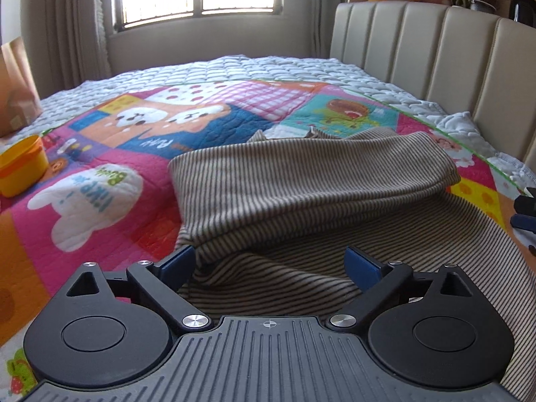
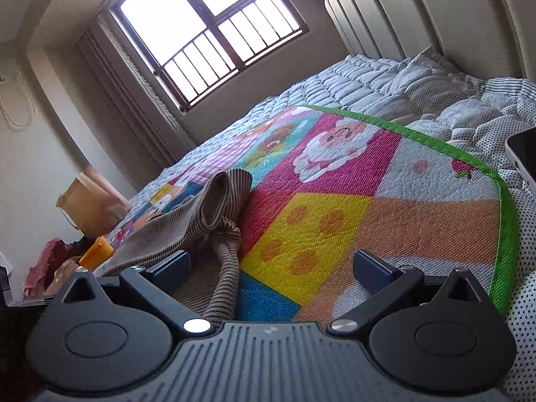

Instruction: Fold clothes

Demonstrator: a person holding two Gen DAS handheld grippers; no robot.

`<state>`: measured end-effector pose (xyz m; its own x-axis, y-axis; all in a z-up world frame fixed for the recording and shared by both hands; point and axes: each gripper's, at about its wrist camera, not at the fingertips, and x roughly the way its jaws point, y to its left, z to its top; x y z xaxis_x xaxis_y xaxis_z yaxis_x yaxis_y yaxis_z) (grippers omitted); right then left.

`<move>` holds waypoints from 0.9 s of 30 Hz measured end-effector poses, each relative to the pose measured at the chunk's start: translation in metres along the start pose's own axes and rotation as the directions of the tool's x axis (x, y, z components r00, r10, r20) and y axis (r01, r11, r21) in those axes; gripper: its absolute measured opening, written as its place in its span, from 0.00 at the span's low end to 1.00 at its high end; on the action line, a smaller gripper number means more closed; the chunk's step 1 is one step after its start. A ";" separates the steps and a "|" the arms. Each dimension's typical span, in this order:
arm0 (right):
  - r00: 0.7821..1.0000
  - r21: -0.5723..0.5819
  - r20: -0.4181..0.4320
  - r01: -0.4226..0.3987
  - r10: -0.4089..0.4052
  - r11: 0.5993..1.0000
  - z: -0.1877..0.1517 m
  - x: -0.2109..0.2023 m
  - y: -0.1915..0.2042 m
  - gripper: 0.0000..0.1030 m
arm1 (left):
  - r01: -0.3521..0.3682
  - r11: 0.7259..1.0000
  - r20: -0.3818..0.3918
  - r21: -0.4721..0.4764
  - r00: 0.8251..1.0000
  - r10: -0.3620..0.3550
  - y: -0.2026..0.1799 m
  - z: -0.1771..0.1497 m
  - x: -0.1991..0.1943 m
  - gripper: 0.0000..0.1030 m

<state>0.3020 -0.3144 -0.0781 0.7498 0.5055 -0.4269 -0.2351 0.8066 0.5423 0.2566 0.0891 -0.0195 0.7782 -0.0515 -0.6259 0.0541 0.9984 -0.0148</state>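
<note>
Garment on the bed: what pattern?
Thin brown and cream stripes on the garment, clearest in the left wrist view.

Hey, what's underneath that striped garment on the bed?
The striped garment lies on the colourful cartoon quilt, which spreads over a white quilted cover. Whatever part of the quilt's pattern sits directly beneath the folded fabric is hidden.

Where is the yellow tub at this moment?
In the left wrist view the yellow tub sits at the far left edge, on the colourful quilt, well left of the striped garment.
</note>
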 end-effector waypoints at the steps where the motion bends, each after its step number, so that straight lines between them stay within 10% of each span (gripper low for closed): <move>1: 1.000 -0.016 -0.021 0.010 -0.010 1.000 0.001 0.002 0.002 1.00 | 0.003 1.000 0.001 -0.013 1.000 -0.003 0.006 -0.001 0.000 0.96; 8: 0.988 -0.198 -0.104 0.090 -0.112 0.976 0.014 0.014 0.037 0.97 | 0.085 0.992 0.104 -0.093 0.992 -0.075 0.017 0.012 -0.005 1.00; 13: 0.992 -0.345 -0.013 0.113 -0.126 0.932 0.046 0.024 0.095 0.53 | 0.141 0.989 0.196 -0.038 0.972 -0.131 -0.002 0.024 0.000 1.00; 18: 0.976 -0.429 -0.091 0.139 -0.195 0.893 0.061 0.085 0.127 0.52 | 0.184 0.981 0.211 -0.064 0.963 -0.167 0.007 0.015 0.014 1.00; 22: 0.963 -0.520 -0.141 0.124 -0.228 0.845 0.047 0.121 0.148 0.08 | 0.203 0.973 0.214 -0.112 0.961 -0.176 0.020 0.009 0.018 1.00; 27: 0.988 -0.674 0.023 0.130 -0.155 0.727 0.054 0.111 0.202 0.04 | 0.215 0.964 0.235 -0.158 0.956 -0.174 0.031 0.009 0.014 1.00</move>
<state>0.3713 -0.1119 0.0231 0.7912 0.3676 -0.4888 -0.4906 0.8586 -0.1484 0.2750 0.1195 -0.0216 0.8816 -0.2286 -0.4129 0.1203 0.9548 -0.2719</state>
